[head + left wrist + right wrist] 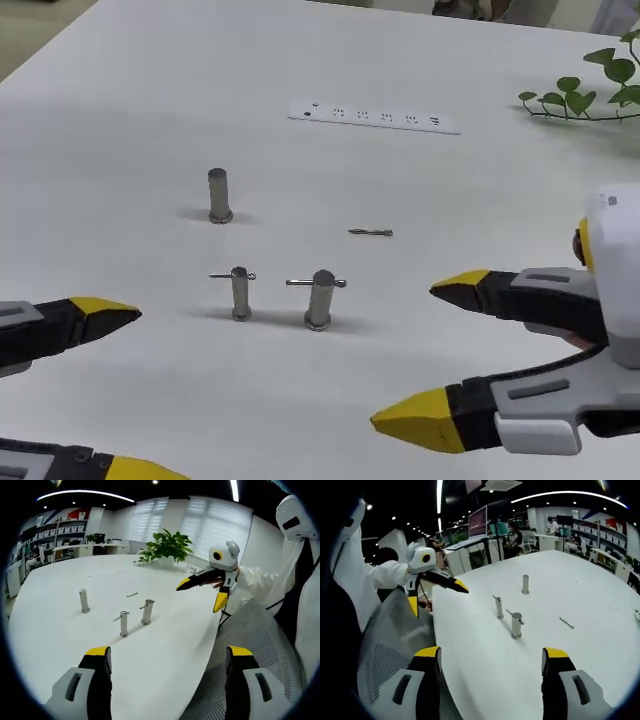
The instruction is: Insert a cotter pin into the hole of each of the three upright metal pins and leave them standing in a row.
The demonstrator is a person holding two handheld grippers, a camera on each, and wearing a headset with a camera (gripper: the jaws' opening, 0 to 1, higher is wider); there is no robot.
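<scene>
Both my tongs are released and hold nothing: the left gripper [125, 392] and the right gripper [405, 356] at the near side of the white table [130, 90]. The thin pin [240, 292] and thick pin [320, 298] stand side by side, each crossed by a cotter pin [231, 275]. The far pin [218, 194] stands bare, and a loose cotter pin [370, 232] lies to its right.

Both wide open right now: the left gripper [125, 392] sits low at the left edge of the head view, jaws spread far apart, yellow tips pointing right, nothing between them. The right gripper [405, 356] is opposite, tips aimed left, jaws just as wide and empty too. They face each other, well apart. In the left gripper view, a white sleeve [255, 580] runs to the right gripper.
</scene>
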